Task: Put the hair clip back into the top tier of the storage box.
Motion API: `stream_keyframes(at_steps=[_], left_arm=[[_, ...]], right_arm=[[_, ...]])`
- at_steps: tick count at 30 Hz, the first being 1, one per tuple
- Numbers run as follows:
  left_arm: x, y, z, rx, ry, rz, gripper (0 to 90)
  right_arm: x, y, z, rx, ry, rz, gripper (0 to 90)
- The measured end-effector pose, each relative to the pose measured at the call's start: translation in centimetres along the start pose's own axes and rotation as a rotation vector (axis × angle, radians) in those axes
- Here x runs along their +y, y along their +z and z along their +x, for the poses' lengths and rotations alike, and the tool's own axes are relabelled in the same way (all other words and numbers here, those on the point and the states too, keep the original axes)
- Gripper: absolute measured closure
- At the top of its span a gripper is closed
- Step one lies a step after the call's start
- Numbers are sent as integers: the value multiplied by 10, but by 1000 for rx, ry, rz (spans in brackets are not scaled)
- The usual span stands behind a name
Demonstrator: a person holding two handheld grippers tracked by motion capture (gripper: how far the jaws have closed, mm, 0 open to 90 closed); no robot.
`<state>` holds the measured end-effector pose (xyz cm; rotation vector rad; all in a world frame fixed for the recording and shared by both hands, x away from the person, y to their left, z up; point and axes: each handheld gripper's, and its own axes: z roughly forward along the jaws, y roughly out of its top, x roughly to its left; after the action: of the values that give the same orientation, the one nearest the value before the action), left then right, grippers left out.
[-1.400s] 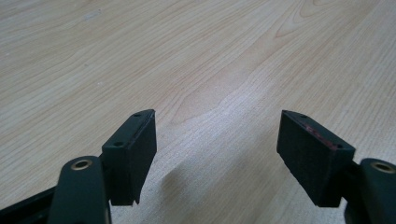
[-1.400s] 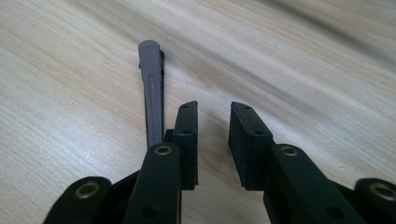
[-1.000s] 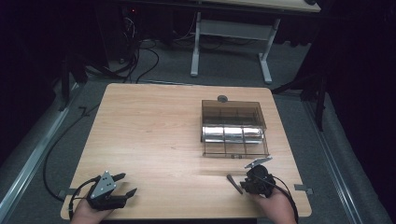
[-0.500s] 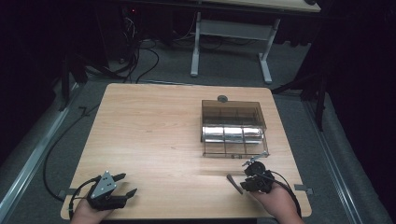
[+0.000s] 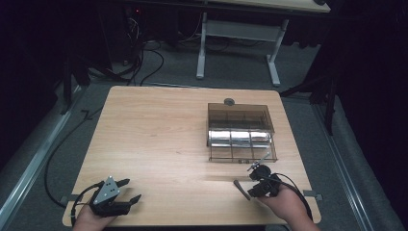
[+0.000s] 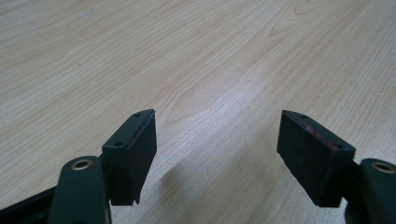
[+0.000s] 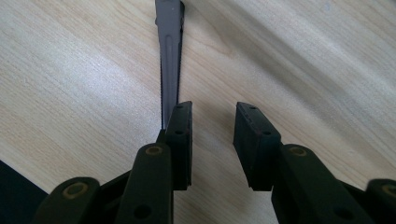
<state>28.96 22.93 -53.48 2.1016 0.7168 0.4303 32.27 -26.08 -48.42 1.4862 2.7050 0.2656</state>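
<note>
**A:** Where's the knife (image 7: 170, 56) right now?

**B:** Flat on the table (image 5: 159, 139), near the front right edge, just short of the clear organizer box (image 5: 240, 131). In the right gripper view the serrated blade runs away from the jaws, and its near end sits against the outer side of one jaw, not in the gap.

**A:** So the right gripper (image 5: 253, 182) isn't holding it?

**B:** No. Its jaws have just been opening and nothing lies between them but bare wood. The left gripper (image 5: 129, 191) rests at the front left corner, jaws spread wide and empty, well apart from everything.

**A:** What could go wrong from here?

**B:** Closing now would likely catch air, since the knife is off to one side. Sliding sideways to line up could let that jaw shove the blade and spin it across the smooth top, perhaps toward the table's edge close by.

**A:** And if the jaws do straddle it?

**B:** The knife is thin and lies flat, so I'd judge the pads may ride over it or pinch only an edge. A weak pinch far from its middle could let it tilt and drop while being carried to the box.
</note>
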Motion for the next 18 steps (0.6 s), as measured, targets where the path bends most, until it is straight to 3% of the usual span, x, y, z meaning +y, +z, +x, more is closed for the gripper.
stream_keyframes(at_steps=[13, 14, 15, 16, 17, 18], left_arm=[[0, 0, 0, 1, 2, 2, 289], [0, 0, 0, 0, 2, 2, 289], [0, 0, 0, 0, 1, 2, 289], [0, 0, 0, -2, 0, 2, 289], [0, 0, 0, -2, 1, 2, 289], [0, 0, 0, -3, 1, 2, 289]], right_arm=[[13, -3, 8, 10, -46, 34, 650], [15, -3, 12, 11, -7, 52, 650], [17, -3, 13, 9, -11, 57, 650], [19, -1, 12, 7, -63, 44, 650], [21, -1, 13, 11, -56, 47, 651], [23, 1, 10, 9, -115, 31, 651]])
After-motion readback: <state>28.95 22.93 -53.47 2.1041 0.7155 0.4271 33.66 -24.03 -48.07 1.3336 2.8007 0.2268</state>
